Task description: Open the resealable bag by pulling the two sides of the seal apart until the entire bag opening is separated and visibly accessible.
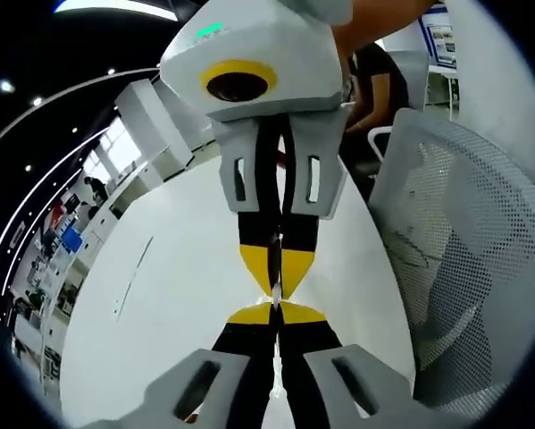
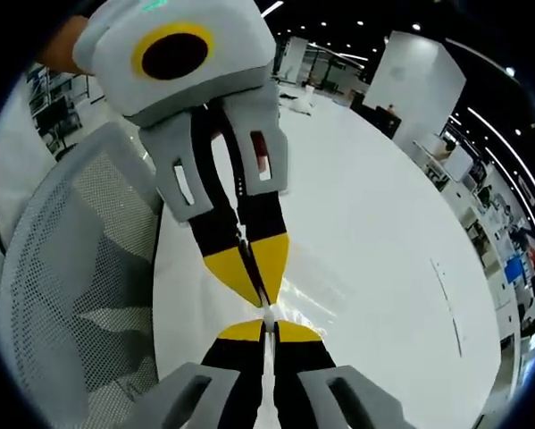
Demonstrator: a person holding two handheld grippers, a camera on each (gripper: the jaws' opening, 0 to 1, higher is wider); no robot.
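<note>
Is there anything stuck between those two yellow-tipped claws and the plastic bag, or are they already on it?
Nothing visible stands between them. The left gripper and the right gripper meet tip to tip above the white table, each shut on a thin edge of the clear bag. The seal itself is too thin to make out.

1. The white counter [image 1: 160, 295] lies bare at 9 o'clock of the left gripper [image 1: 277, 308]: open passage.
2. A mesh chair [image 1: 468, 259] crowds the counter's edge at 3 o'clock.
3. The right gripper [image 1: 276, 281] meets it tip to tip at 12 o'clock.
</note>
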